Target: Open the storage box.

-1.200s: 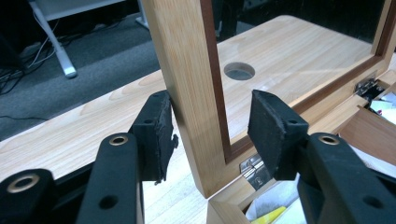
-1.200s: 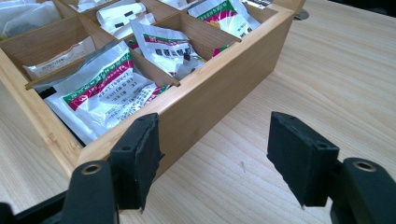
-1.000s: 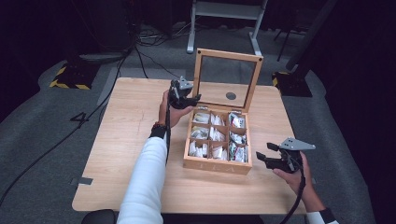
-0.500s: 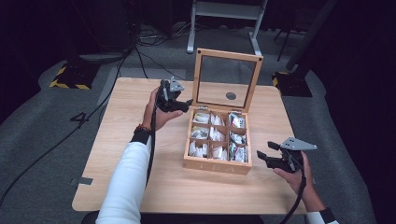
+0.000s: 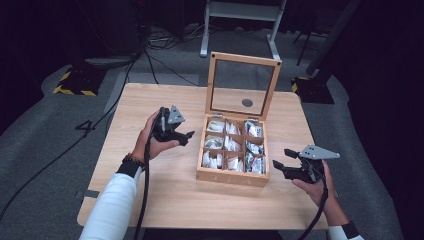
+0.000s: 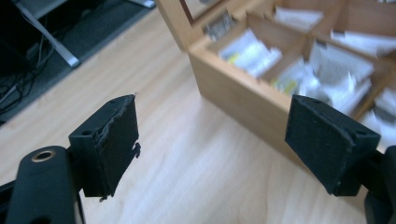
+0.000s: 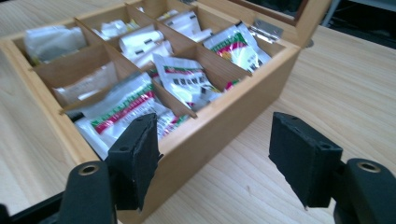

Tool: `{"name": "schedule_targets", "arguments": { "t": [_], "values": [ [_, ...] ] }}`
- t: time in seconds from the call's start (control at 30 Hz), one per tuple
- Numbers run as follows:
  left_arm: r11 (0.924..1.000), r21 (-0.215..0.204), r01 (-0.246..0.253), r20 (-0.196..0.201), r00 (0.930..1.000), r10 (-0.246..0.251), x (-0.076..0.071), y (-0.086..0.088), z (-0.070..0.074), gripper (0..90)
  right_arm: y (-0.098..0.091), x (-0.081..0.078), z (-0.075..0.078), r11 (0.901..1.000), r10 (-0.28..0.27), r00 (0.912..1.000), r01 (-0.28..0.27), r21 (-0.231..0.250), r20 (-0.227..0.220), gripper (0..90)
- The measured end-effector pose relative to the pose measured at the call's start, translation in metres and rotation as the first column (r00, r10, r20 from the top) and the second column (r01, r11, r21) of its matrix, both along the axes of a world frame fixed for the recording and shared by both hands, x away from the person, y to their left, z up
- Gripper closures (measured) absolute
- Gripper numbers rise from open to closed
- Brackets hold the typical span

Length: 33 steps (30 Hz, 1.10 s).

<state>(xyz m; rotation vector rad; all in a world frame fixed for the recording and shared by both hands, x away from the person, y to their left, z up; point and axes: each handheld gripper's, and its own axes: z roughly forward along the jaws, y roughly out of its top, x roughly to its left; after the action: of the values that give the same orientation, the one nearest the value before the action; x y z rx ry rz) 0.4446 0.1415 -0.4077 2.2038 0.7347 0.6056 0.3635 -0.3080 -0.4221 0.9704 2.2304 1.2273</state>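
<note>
The right gripper (image 5: 281, 165) is hovering just beside the wooden tea box's (image 5: 232, 177) near right corner, jaws apart and holding nothing. Farther off, the left gripper (image 5: 187, 136) is hanging left of the box, its empty jaws having just been opening. The box is sitting mid-table (image 5: 165, 200), sachets (image 7: 184, 79) filling its compartments, glass lid (image 5: 243, 85) standing upright.

Sachets (image 6: 254, 49) blurred in left gripper view, box (image 6: 243, 93) cut off at edges

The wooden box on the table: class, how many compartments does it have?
9, in the open light wooden box: three rows of three behind its front wall, near, middle and far, each holding small white packets. None seems hidden.
</note>
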Motion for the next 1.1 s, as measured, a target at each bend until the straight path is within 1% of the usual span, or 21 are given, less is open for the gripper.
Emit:
{"name": "schedule_targets", "arguments": {
  "t": [0.07, 0.1, 0.13, 0.17, 0.23, 0.3, 0.4, 0.47, 0.53, 0.57, 0.6, 0.63, 0.67, 0.7, 0.77, 0.83, 0.87, 0.9, 0.97, 1.03, 1.1],
  "values": [
    [0.9996, 0.029, 0.0, -0.005, 1.0, 0.0, -0.009, 0.005, -0.008, 17.4, 0.005, -0.001, 0.003, 0.9998, 0.017, 0.9998, -0.017, -0.003, 0.004, 32.7],
    [0.9994, 0.033, -0.002, -0.009, 1.0, 0.002, -0.012, 0.006, -0.011, 17.4, 0.007, -0.002, 0.005, 0.9996, 0.027, 0.9996, -0.027, -0.003, 0.003, 32.7],
    [0.9995, 0.032, 0.001, -0.011, 0.9999, -0.001, -0.016, 0.01, -0.014, 17.5, 0.01, -0.003, 0.006, 0.9993, 0.036, 0.9993, -0.036, -0.006, 0.004, 32.8],
    [0.9996, 0.026, 0.005, -0.025, 0.9997, -0.004, -0.022, 0.013, -0.018, 17.6, 0.013, -0.004, 0.007, 0.9989, 0.046, 0.9989, -0.046, -0.009, 0.004, 33.1],
    [0.9997, 0.02, 0.015, -0.038, 0.9992, -0.014, -0.031, 0.018, -0.026, 17.8, 0.02, -0.004, 0.009, 0.9974, 0.07, 0.9975, -0.07, -0.018, 0.002, 33.4],
    [0.9988, 0.045, 0.019, -0.043, 0.9989, -0.017, -0.039, 0.022, -0.034, 17.8, 0.027, -0.005, 0.011, 0.9948, 0.098, 0.9951, -0.098, -0.025, 0.0, 34.2],
    [0.9988, 0.043, 0.025, -0.06, 0.9979, -0.022, -0.05, 0.028, -0.044, 17.9, 0.036, -0.002, 0.01, 0.9914, 0.124, 0.9921, -0.125, -0.039, -0.015, 34.9],
    [0.9979, 0.057, 0.032, -0.07, 0.9972, -0.028, -0.057, 0.031, -0.052, 18.0, 0.042, 0.0, 0.01, 0.9893, 0.134, 0.9905, -0.135, -0.055, -0.03, 35.1],
    [0.9954, 0.085, 0.043, -0.081, 0.9961, -0.036, -0.063, 0.032, -0.056, 18.0, 0.047, 0.003, 0.009, 0.986, 0.15, 0.9877, -0.153, -0.067, -0.044, 35.9],
    [0.9945, 0.088, 0.056, -0.106, 0.9933, -0.047, -0.064, 0.033, -0.058, 17.6, 0.049, 0.005, 0.008, 0.9833, 0.161, 0.9855, -0.165, -0.077, -0.053, 36.3],
    [0.9956, 0.075, 0.057, -0.114, 0.9924, -0.048, -0.067, 0.035, -0.06, 17.6, 0.051, 0.008, 0.008, 0.9815, 0.165, 0.9844, -0.17, -0.088, -0.06, 36.6],
    [0.9955, 0.077, 0.054, -0.1, 0.994, -0.046, -0.071, 0.035, -0.062, 17.7, 0.053, 0.01, 0.007, 0.9796, 0.171, 0.9831, -0.177, -0.095, -0.065, 37.1],
    [0.9949, 0.083, 0.058, -0.102, 0.9936, -0.05, -0.073, 0.036, -0.063, 17.7, 0.055, 0.012, 0.006, 0.9773, 0.181, 0.9809, -0.187, -0.099, -0.071, 37.4],
    [0.9938, 0.09, 0.066, -0.114, 0.9919, -0.055, -0.074, 0.036, -0.065, 17.7, 0.055, 0.013, 0.006, 0.9756, 0.188, 0.9792, -0.195, -0.101, -0.078, 37.2],
    [0.994, 0.086, 0.067, -0.117, 0.9915, -0.057, -0.079, 0.036, -0.069, 17.6, 0.057, 0.017, 0.003, 0.9714, 0.195, 0.9768, -0.205, -0.12, -0.089, 36.3],
    [0.9917, 0.099, 0.082, -0.129, 0.9892, -0.069, -0.083, 0.036, -0.074, 17.6, 0.059, 0.02, 0.001, 0.9708, 0.195, 0.9763, -0.206, -0.123, -0.094, 35.8],
    [0.9914, 0.097, 0.088, -0.14, 0.9873, -0.074, -0.086, 0.035, -0.077, 17.6, 0.06, 0.021, -0.001, 0.9696, 0.198, 0.9754, -0.21, -0.126, -0.096, 35.9],
    [0.9906, 0.1, 0.093, -0.145, 0.9863, -0.078, -0.087, 0.035, -0.078, 17.6, 0.061, 0.022, -0.002, 0.9654, 0.206, 0.9735, -0.219, -0.142, -0.098, 35.9],
    [0.987, 0.118, 0.109, -0.153, 0.9841, -0.09, -0.091, 0.033, -0.082, 17.6, 0.064, 0.024, -0.005, 0.9617, 0.21, 0.9724, -0.224, -0.158, -0.102, 37.2],
    [0.9847, 0.118, 0.129, -0.166, 0.9802, -0.108, -0.093, 0.033, -0.083, 18.0, 0.065, 0.026, -0.007, 0.9579, 0.222, 0.9684, -0.239, -0.159, -0.113, 39.0],
    [0.9843, 0.116, 0.133, -0.167, 0.9794, -0.112, -0.094, 0.032, -0.084, 18.0, 0.067, 0.027, -0.008, 0.9543, 0.229, 0.9662, -0.247, -0.168, -0.118, 40.2]
  ]
}}
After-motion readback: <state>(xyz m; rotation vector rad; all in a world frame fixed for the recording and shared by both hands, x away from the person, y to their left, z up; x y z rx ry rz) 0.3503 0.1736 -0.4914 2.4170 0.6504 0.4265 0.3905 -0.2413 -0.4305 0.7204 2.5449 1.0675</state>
